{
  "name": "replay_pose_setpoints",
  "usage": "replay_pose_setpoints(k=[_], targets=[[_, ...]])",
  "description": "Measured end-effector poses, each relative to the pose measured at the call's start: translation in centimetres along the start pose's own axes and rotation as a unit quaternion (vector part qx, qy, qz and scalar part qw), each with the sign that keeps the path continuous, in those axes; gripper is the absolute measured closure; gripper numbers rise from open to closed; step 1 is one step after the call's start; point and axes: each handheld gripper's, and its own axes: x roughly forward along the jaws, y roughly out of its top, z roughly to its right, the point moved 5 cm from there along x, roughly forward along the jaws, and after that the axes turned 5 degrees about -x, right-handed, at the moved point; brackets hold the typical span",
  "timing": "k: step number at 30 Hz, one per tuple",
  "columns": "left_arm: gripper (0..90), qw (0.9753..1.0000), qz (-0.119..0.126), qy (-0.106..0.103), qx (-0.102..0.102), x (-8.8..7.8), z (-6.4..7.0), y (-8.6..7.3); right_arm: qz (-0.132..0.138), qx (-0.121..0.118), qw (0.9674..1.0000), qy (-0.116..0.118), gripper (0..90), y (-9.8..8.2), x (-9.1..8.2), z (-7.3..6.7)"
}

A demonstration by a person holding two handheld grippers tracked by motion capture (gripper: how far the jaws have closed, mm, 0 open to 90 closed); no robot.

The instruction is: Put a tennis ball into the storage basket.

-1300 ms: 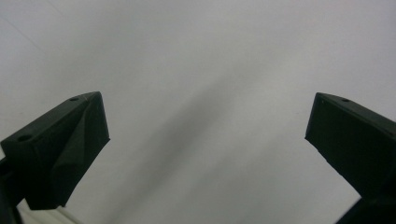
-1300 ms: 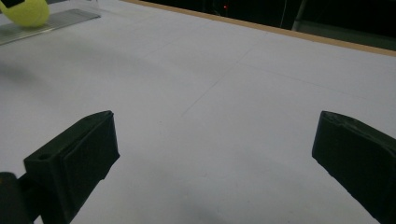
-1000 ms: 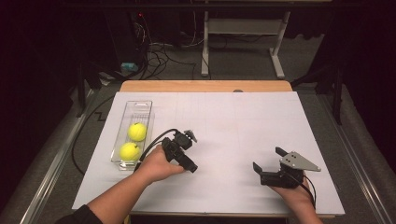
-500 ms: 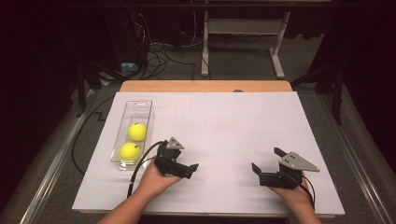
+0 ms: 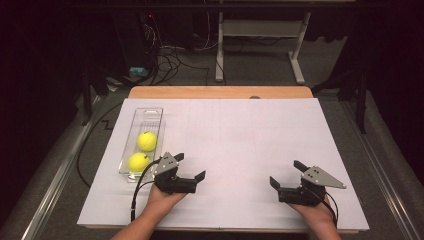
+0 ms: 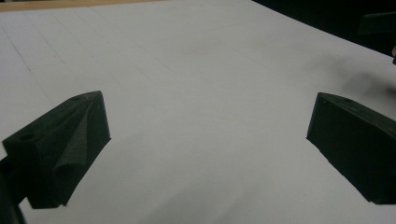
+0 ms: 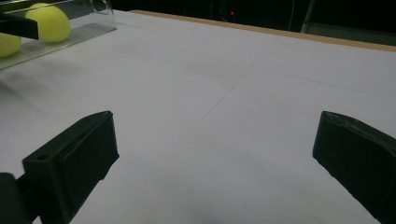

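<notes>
Two yellow balls (image 5: pixel 147 141) (image 5: pixel 138 162) lie in a clear plastic tray (image 5: pixel 150 114) at the left of the white table sheet. My left gripper (image 5: pixel 190 166) rests just right of the tray's near end, open, with nothing between its jaws (image 6: pixel 210 140). Near the front right, my right gripper (image 5: pixel 286 172) is also open and holds nothing. In the right gripper view, bare white sheet lies between the jaws (image 7: pixel 215 149), and the tray (image 7: pixel 79 35) with both balls (image 7: pixel 49 21) sits far off at the upper left.
The white sheet (image 5: pixel 240 130) covers a wooden table whose far edge (image 5: pixel 220 92) shows. Beyond it lie floor cables (image 5: pixel 170 55) and a white stand's legs (image 5: pixel 295 70). A dark rail (image 5: pixel 55 175) runs along the left side.
My left gripper has drawn back from the tray toward the front edge and turned to point right. The right gripper has barely moved. The balls stay in the tray.
</notes>
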Motion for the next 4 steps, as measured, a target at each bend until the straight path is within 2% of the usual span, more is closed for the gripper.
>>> replay_pose_setpoints(k=[3, 4], targets=[[0.3, 0.9998, 0.002, 0.006, 0.018, -0.1, 0.1, -0.02, 0.001, 0.004, 1.0, -0.005, 0.0, -0.08, -0.08, 0.14], [0.3, 0.9998, 0.002, 0.006, 0.018, -0.1, 0.1, -0.02, 0.001, 0.004, 1.0, -0.005, 0.0, -0.08, -0.08, 0.14]])
